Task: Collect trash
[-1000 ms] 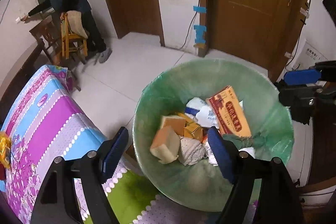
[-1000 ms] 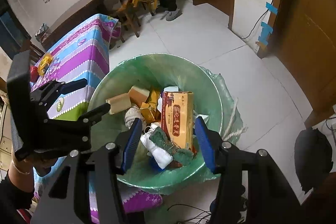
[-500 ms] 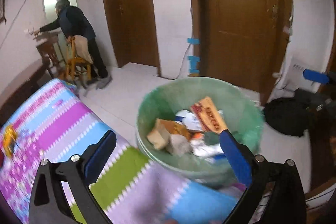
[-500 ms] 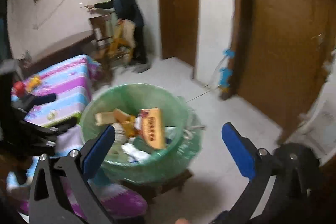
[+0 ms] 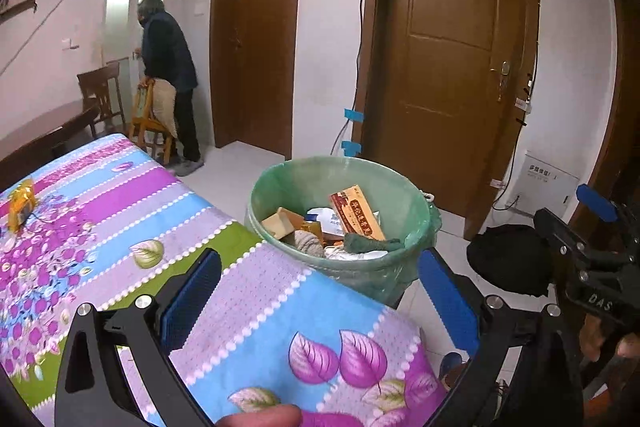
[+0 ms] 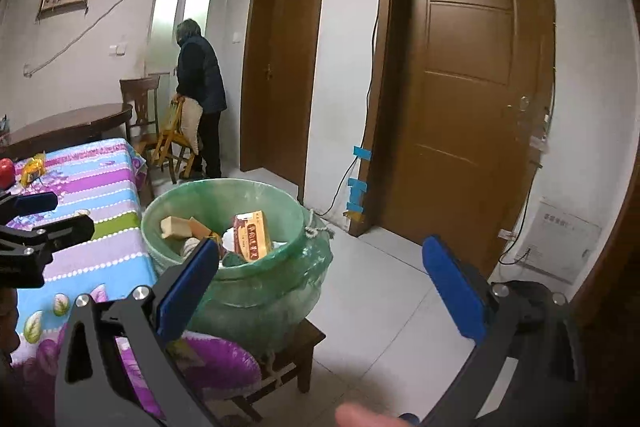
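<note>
A green-lined bin [image 5: 280, 179] [image 6: 256, 291] stands on a low stool beside the table corner. In it lie an orange-red box [image 5: 356, 213] [image 6: 252, 235], tan blocks [image 5: 280, 221], a ball of yarn [image 5: 308, 241] and a green rag [image 5: 368, 243]. My left gripper [image 5: 320, 291] hangs open over the table's flowered cloth [image 5: 100, 219], short of the bin, with nothing between its pads. My right gripper [image 6: 322, 287] is open and empty too, back from the bin's right side above the floor. A yellow wrapper [image 5: 22, 203] [image 6: 34, 167] lies far left on the table.
A person [image 5: 168, 67] [image 6: 200, 79] stands at the back by a wooden chair [image 6: 172, 143]. A red fruit [image 6: 6, 173] sits near the wrapper. A black bag [image 5: 508, 259] lies on the floor at right. Brown doors [image 5: 452, 67] close the far wall.
Both grippers drew back from above the bin and tilted up, so the bin now sits farther off. Both pairs of jaws spread wider, the right pair most.
</note>
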Available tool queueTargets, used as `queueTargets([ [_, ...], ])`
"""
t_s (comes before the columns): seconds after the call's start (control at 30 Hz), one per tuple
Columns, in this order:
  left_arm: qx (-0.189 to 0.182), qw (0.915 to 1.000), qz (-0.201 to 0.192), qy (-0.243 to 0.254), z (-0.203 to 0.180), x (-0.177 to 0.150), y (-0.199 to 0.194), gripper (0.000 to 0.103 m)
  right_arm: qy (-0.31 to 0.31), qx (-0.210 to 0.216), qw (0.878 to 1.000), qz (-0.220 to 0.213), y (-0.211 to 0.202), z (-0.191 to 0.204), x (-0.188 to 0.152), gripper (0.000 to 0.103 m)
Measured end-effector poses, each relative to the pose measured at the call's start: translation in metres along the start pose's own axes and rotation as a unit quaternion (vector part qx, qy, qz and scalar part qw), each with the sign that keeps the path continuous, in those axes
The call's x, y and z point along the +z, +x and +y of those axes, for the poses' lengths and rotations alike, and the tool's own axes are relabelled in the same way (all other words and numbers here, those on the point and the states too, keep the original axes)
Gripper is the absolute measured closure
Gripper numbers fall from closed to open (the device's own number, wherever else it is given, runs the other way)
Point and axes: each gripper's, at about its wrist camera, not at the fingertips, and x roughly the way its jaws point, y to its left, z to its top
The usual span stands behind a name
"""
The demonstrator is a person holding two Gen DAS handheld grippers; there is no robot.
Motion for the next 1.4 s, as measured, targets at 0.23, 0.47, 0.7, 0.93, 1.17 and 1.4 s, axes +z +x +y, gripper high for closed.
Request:
queueTargets([
  [0.23,0.004,0.9997,-0.015,0.018,-0.014,-0.008,-0.019,0.005,0.024,0.002,1.000,-0.017,-0.021,-0.005,-0.001,0.005],
  [0.47,0.000,0.9993,-0.013,0.034,-0.024,-0.011,-0.021,0.005,0.015,0.006,1.000,-0.017,-0.028,-0.002,-0.002,0.005],
  [0.7,0.002,0.9993,-0.010,0.036,-0.023,-0.009,-0.020,0.005,0.005,0.025,1.000,-0.012,-0.027,0.004,0.000,0.005],
  [0.93,-0.002,0.9994,0.002,0.034,-0.020,-0.007,-0.012,0.005,0.020,0.079,0.997,0.014,-0.021,0.003,0.001,0.005],
  [1.17,-0.007,0.9993,0.012,0.036,-0.017,-0.007,-0.007,0.005,0.026,0.115,0.993,0.020,-0.021,0.007,0.004,0.005],
  [1.4,-0.006,0.9996,0.010,0.026,-0.014,-0.009,-0.004,0.005,0.028,0.116,0.993,0.019,-0.020,0.006,0.006,0.005],
])
